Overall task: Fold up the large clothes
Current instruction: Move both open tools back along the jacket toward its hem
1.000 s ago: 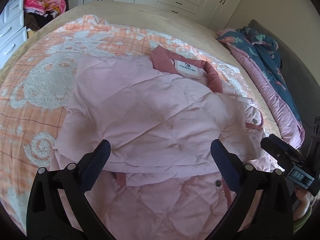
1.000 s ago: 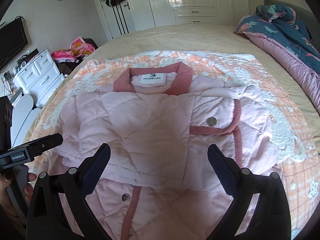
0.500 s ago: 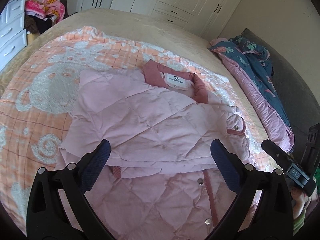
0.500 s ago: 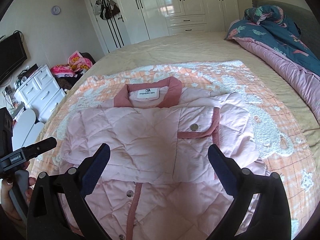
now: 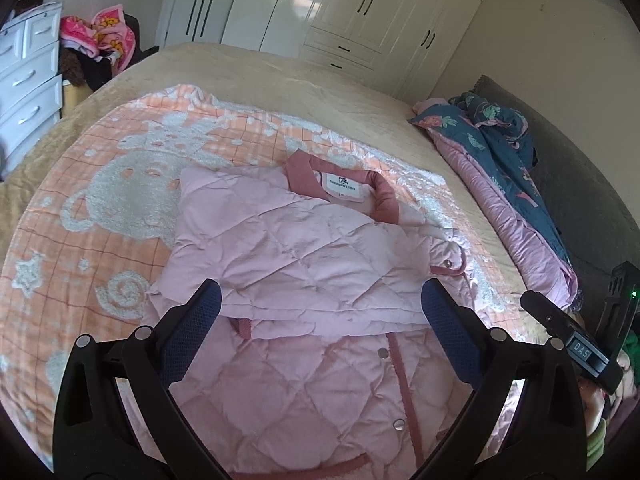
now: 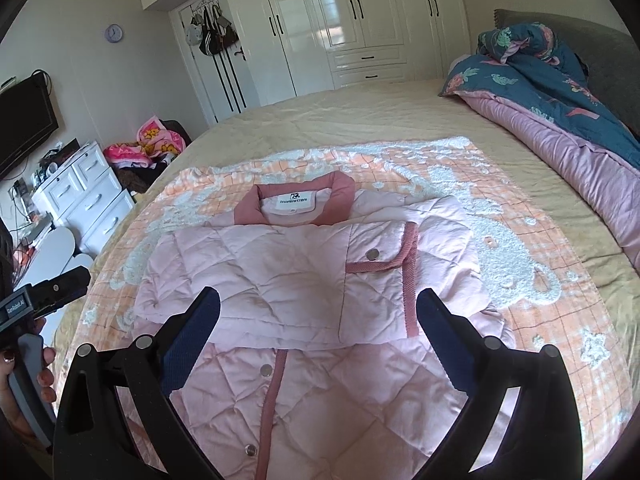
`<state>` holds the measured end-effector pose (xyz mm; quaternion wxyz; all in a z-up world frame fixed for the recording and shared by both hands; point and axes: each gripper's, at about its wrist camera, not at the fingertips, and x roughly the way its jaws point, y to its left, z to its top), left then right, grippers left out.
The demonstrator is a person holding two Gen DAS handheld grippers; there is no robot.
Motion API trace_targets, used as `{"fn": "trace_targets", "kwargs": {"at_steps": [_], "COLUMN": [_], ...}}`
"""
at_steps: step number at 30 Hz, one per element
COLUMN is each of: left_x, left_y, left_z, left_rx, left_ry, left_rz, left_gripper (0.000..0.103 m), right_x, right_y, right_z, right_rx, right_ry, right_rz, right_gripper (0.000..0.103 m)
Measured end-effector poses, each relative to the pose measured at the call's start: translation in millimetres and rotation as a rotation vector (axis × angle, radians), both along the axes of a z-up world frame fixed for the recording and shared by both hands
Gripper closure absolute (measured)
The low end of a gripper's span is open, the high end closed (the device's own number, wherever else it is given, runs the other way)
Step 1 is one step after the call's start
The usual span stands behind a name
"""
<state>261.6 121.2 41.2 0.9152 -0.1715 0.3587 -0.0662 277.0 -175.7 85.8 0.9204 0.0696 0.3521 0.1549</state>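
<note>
A pale pink quilted jacket with a darker pink collar lies on the orange and white blanket, both sleeves folded across its chest. It also shows in the right wrist view. My left gripper is open and empty, held above the jacket's lower half. My right gripper is open and empty, above the jacket's lower front. Each gripper's body shows at the edge of the other's view.
The blanket lies on a beige bed. A rolled blue and pink duvet lies along the right side. White drawers and a pile of pink cloth stand at the left. White wardrobes line the far wall.
Both grippers have pulled back and up from the jacket, so it looks smaller and lower parts show. The jacket itself has not moved.
</note>
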Motion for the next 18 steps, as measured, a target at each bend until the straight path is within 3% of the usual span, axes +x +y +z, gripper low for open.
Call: {"fn": "trace_targets", "kwargs": {"at_steps": [18], "left_x": [-66.5], "left_y": [4.7], "left_z": [47.4], "left_rx": [0.008], "left_ry": [-0.083], "left_rz": [0.034], "left_gripper": [0.009], "right_x": [-63.7], "right_y": [-30.1], "right_z": [54.2], "right_rx": [0.018], "right_ry": [-0.089], "right_rz": [0.000], "right_gripper": [0.004]}}
